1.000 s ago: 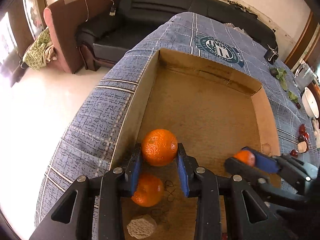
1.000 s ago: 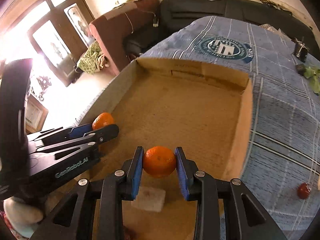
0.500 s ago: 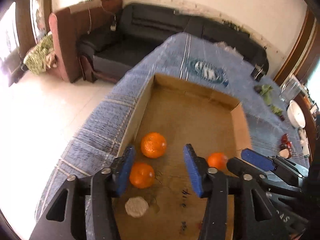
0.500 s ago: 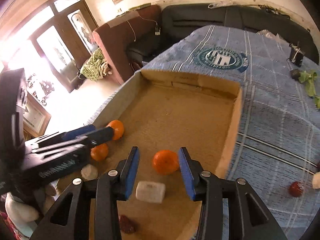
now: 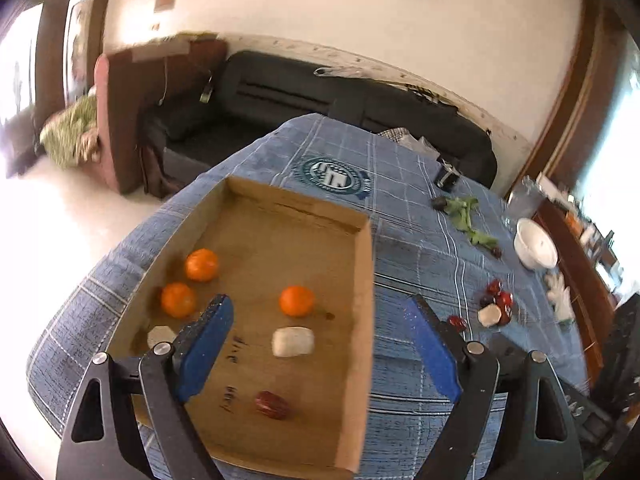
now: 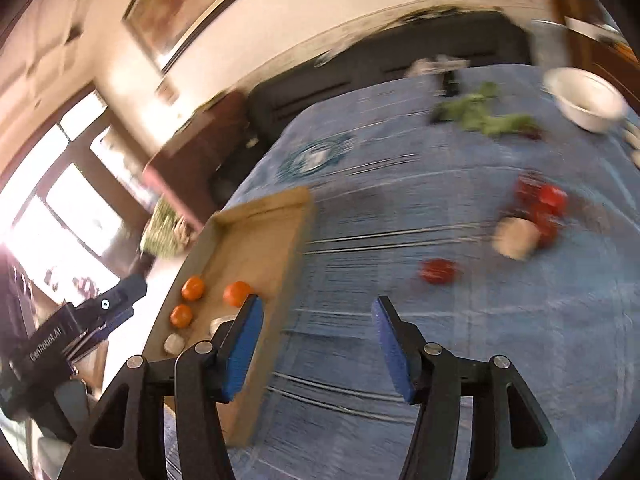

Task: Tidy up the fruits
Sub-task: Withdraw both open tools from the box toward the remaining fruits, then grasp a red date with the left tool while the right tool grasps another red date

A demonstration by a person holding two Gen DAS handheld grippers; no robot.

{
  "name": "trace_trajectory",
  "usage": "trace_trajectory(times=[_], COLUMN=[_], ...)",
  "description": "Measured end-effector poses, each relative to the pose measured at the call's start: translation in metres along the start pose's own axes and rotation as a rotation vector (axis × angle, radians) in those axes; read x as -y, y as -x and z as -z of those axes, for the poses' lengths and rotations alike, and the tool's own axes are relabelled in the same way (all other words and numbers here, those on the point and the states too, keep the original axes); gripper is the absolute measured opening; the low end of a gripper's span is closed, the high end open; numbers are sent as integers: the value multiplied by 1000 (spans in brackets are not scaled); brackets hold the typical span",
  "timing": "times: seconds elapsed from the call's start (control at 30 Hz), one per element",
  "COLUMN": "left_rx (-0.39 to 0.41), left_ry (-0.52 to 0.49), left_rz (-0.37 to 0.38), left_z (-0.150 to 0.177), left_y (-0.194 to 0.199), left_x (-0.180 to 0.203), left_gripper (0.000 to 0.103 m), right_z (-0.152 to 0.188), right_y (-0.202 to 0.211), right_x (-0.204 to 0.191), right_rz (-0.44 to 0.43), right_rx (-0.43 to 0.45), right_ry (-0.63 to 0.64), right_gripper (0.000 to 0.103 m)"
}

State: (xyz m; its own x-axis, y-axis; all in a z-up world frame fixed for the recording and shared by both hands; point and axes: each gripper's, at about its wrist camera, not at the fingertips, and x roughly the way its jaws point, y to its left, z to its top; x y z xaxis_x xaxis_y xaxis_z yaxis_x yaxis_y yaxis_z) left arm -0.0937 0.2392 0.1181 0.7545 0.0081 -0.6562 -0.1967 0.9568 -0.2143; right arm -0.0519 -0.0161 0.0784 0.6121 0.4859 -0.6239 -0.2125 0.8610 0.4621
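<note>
Both hand-held grippers are hanging spread and empty: left hand-held gripper (image 5: 316,344), right hand-held gripper (image 6: 318,350). Three oranges are sitting in the cardboard box (image 5: 362,320), the nearest orange (image 5: 296,301) at 11 o'clock of the left one.

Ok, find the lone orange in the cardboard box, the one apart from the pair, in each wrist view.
Left wrist: the lone orange lies mid-box, just above the white block, right of the orange pair.
Right wrist: the same orange sits low left, just above the inner fingertip of the right gripper.
Shared landmark: the cardboard box, its right wall.
</note>
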Motion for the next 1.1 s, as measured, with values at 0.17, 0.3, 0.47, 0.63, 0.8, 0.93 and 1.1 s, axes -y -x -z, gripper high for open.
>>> trace_trajectory(times=[0.17, 0.3, 0.47, 0.63, 0.8, 0.93, 1.1], left_rx=[38, 34, 47, 56, 48, 48, 43], left_ry=[-97, -130, -169, -200, -223, -240, -252], left_rz=[-71, -85, -103, -117, -121, -133, -135], left_z=[10, 18, 23, 27, 29, 30, 32], left_y=[5, 5, 8, 10, 6, 4, -3], left_x=[45, 64, 78, 88, 92, 96, 97], left_gripper=[87, 87, 87, 87, 87, 87, 87], right_z=[3, 6, 10, 14, 16, 18, 19], right_y=[32, 41, 50, 56, 54, 49, 46], right_x=[22, 26, 30, 35, 37, 37, 42], right_rz=[83, 110, 131, 144, 156, 156, 167], right_rx=[73, 90, 101, 110, 105, 92, 86], right_ry=[-26, -9, 17, 13, 19, 19, 15], right_gripper=[64, 65, 65, 66, 66, 66, 66])
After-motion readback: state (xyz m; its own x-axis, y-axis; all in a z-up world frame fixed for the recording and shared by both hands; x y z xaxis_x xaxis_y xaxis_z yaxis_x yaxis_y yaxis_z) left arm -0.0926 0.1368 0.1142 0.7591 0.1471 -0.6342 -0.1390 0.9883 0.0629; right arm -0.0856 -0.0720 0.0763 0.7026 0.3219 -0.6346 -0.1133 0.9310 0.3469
